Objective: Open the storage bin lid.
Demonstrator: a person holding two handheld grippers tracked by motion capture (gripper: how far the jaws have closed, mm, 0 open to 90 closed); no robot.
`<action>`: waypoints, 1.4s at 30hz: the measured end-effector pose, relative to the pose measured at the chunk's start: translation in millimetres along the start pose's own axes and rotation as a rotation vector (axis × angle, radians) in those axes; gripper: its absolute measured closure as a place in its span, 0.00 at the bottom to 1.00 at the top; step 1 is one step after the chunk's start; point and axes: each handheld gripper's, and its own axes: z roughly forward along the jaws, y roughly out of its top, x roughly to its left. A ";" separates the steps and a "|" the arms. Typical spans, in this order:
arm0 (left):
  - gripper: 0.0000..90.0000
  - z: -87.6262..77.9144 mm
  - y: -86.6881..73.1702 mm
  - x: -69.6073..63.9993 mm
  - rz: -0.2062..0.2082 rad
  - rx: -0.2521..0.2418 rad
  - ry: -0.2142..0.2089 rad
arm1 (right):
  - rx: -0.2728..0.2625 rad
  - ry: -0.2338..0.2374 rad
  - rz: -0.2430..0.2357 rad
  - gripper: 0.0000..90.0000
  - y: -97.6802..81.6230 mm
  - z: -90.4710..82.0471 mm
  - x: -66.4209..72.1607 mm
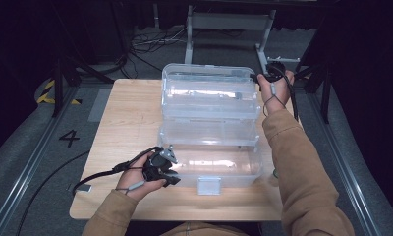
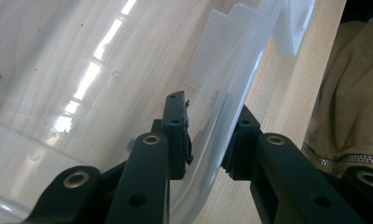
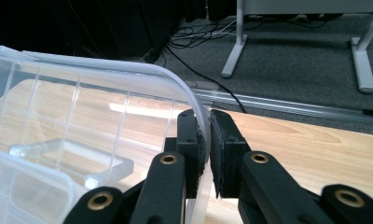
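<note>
A clear plastic storage box [image 1: 219, 167] sits on the wooden table [image 1: 130, 123] with its hinged lid [image 1: 209, 88] raised at the back. My left gripper [image 1: 172, 172] is at the box's front left corner. In the left gripper view its jaws [image 2: 208, 140] straddle the box's curved rim [image 2: 250, 65], one pad inside and one outside, pressed on the wall. My right gripper [image 1: 261, 77] is at the lid's far right corner. In the right gripper view it [image 3: 207, 140] is shut on the lid's rounded rim [image 3: 128, 70].
A white latch [image 1: 209, 185] hangs on the box's front wall near the table's front edge. Beyond the table are a metal frame's legs [image 1: 189, 39], loose cables [image 1: 145, 46] on the grey floor and floor rails at both sides.
</note>
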 end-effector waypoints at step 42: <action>0.82 -0.5 -0.3 0.1 0.005 0.000 0.004 | 0.100 0.012 0.110 0.93 -17.6 37.5 -15.5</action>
